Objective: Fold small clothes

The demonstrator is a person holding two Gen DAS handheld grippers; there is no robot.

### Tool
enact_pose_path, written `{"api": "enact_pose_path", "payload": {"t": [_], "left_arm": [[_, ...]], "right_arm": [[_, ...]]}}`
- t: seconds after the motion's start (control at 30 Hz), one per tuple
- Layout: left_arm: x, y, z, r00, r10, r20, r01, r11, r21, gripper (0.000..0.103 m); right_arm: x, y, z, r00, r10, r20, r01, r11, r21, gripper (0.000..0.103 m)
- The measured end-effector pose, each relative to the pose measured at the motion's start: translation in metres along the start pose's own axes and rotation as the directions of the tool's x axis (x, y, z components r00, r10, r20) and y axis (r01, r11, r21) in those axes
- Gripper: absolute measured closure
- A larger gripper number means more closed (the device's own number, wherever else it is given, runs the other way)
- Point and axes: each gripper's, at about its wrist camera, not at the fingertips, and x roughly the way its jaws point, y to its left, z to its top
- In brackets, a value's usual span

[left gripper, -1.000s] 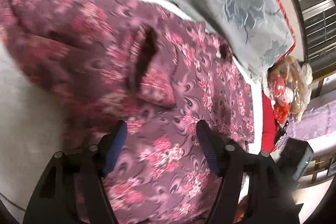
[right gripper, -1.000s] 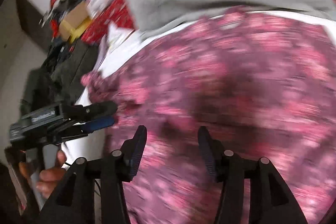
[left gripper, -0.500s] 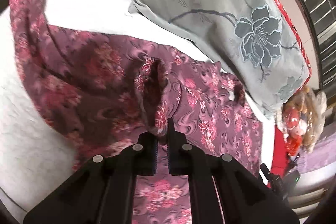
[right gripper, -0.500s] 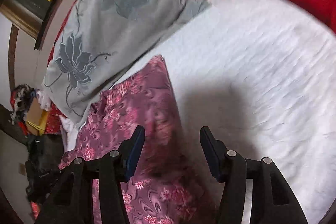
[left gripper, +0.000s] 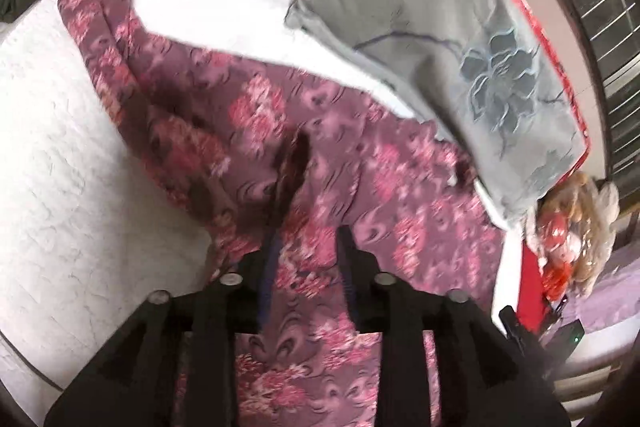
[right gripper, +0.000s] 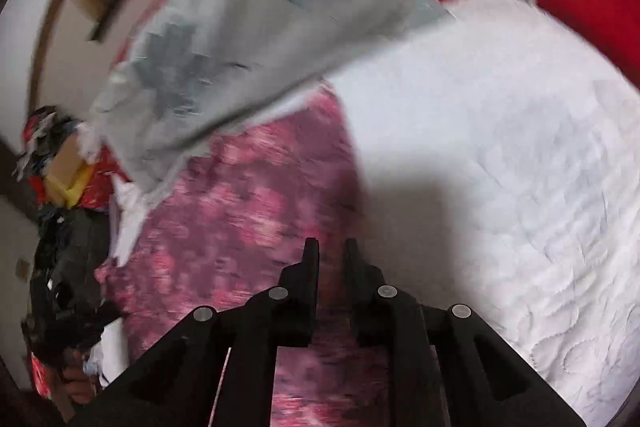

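L wrist view: our left tongs (left gripper: 306, 259) sit partly parted w/ a raised fold of the floral garment (left gripper: 248, 131) between the pads; whether they pinch it we can't tell; garment lies spread on the white bed (left gripper: 60, 167), top edge by the grey pillow (left gripper: 460, 27), flat for folding.

R wrist view, blurred: our right tongs (right gripper: 330, 257) nearly clenched over the garment's edge, fabric between them; grip unclear; probably taking that side to fold it over.

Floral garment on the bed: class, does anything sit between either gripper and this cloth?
Nothing visible does. The left gripper has the floral garment between its fingers, and the right gripper sits right over it. The grey pillow only overlaps the far edge.
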Motion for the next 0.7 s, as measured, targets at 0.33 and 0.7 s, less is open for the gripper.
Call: {"api": "enact_pose_path", "payload": {"t": [0.33, 0.7], "left_arm": [[0.035, 0.023, 0.008, 0.997, 0.017, -0.080, -0.019, 1.000, -0.016, 0.068], [-0.031, 0.152, 0.100, 0.994, 0.104, 0.010, -0.099, 0.969, -0.228, 0.045]], "right_arm": [[0.057, 0.129, -0.029, 0.989, 0.073, -0.130, -0.101, 0.968, -0.228, 0.072], [0.142, 0.230, -0.063, 0.985, 0.066, -0.161, -0.125, 0.915, -0.384, 0.058]]}}
